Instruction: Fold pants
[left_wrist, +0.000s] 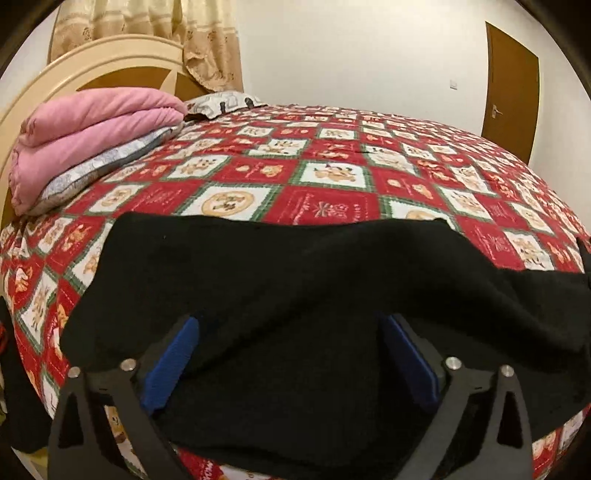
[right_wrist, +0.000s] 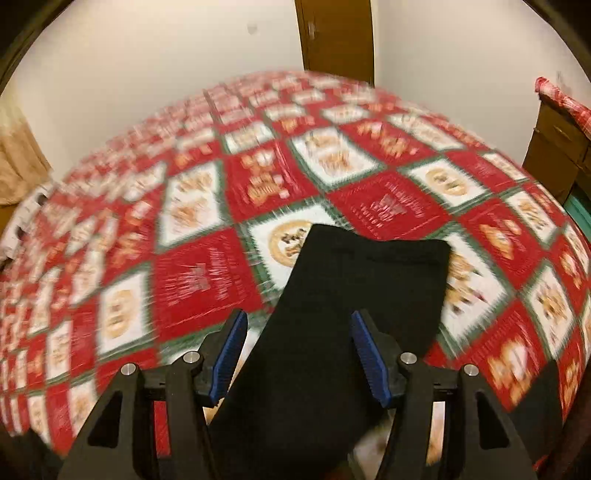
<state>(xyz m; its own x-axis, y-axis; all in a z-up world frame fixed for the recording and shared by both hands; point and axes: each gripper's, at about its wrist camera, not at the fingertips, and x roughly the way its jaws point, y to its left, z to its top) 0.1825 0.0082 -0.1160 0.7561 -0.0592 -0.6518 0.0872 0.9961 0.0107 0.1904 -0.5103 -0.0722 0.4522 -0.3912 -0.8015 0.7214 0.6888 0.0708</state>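
The red squares of the bedspread (left_wrist: 332, 206) beyond the claw carry script lettering, too small and blurred to read.

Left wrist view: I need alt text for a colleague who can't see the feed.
Black fabric pants lie spread across the near edge of a bed with a red, white and green patchwork quilt, and the left claw is open, its blue pads over the cloth. A folded pink blanket sits by the cream headboard.
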